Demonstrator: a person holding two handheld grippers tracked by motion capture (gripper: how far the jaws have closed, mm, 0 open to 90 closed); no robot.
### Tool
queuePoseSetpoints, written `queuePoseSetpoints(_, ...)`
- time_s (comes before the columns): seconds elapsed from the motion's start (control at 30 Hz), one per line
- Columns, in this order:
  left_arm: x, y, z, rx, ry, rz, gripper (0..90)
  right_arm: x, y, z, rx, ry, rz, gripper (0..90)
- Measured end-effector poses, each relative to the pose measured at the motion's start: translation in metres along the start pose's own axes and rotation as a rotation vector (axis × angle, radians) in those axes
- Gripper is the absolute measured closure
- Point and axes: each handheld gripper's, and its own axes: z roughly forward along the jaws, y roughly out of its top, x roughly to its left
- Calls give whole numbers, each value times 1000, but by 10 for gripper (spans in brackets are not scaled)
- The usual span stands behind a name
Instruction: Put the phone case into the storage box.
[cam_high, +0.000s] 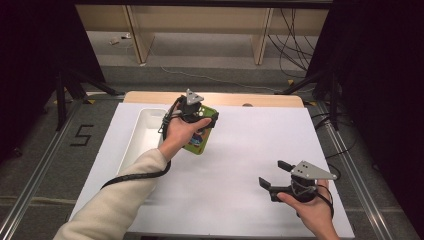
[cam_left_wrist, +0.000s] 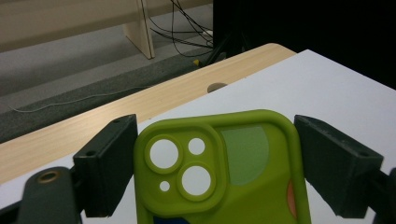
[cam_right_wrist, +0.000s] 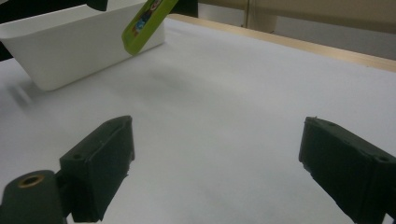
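A single numeral, "5" (cam_high: 82, 135), is marked in dark strokes on the grey floor to the left of the table; no other lettering, label or brand can be made out; the phone case's (cam_left_wrist: 224, 172) coloured print is unreadable.

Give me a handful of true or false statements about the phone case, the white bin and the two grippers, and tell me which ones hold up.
1. The left gripper is shut on a green phone case. True.
2. The phone case lies flat on the white table cover. False: in the right gripper view it hangs tilted in the air next to the white bin, clear of the cover.
3. The right gripper has its jaws open with nothing between them. True.
4. The white bin sits at the right edge of the table. False: in the high view it is at the left side, beside the left hand.
5. The phone case has three large round camera openings. True.
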Motion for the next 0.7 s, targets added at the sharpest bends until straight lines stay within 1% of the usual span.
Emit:
queuePoseSetpoints(0.1,0,2,-4,-9,0,-7,165,0,0,0,0,0,-2,115)
queuePoseSetpoints(0.17,1,3,-7,-11,2,0,166,0,0,0,0,0,-1,115)
queuePoseSetpoints(0.2,1,4,-8,-15,0,-5,166,0,0,0,0,0,-1,115)
queuePoseSetpoints(0.3,2,6,-12,-17,-2,3,166,0,0,0,0,-1,-2,115)
queuePoseSetpoints(0.4,3,8,-15,-22,3,5,166,0,0,0,1,-1,-2,115)
queuePoseSetpoints(0.7,8,13,-25,-39,10,3,166,0,0,0,2,-2,-1,115)
